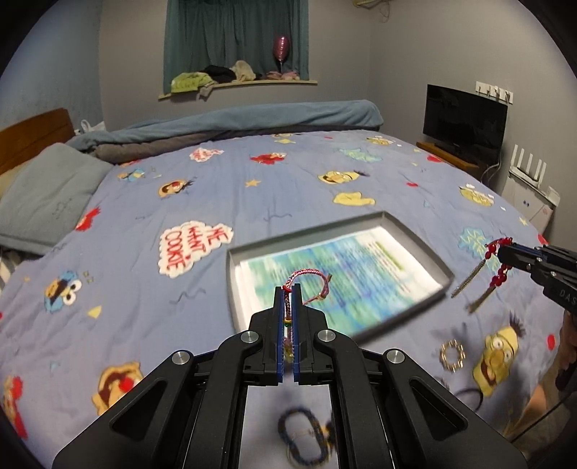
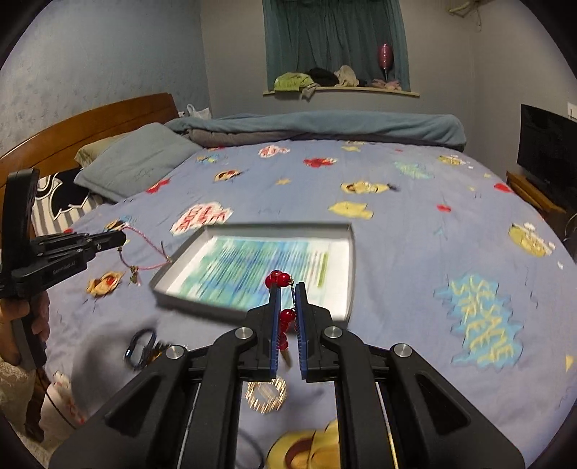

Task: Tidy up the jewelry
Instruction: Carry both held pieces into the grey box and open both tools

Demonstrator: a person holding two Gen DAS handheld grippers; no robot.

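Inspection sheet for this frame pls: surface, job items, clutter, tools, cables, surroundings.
Surface: bed sheet, blue cartoon print, rumpled.
Job's things: grey tray lying on the sheet; pink cord bracelet; red bead piece with tassels; gold ring-shaped piece and dark bead bracelet lying on the sheet.
Clutter: pillow, folded duvet.
Tools: left tool shut on pink cord bracelet; right tool shut on red bead piece; both off the sheet.
Cables: thin dark cable on the sheet, lower right.
Surroundings: TV, curtain, clothes on sill.
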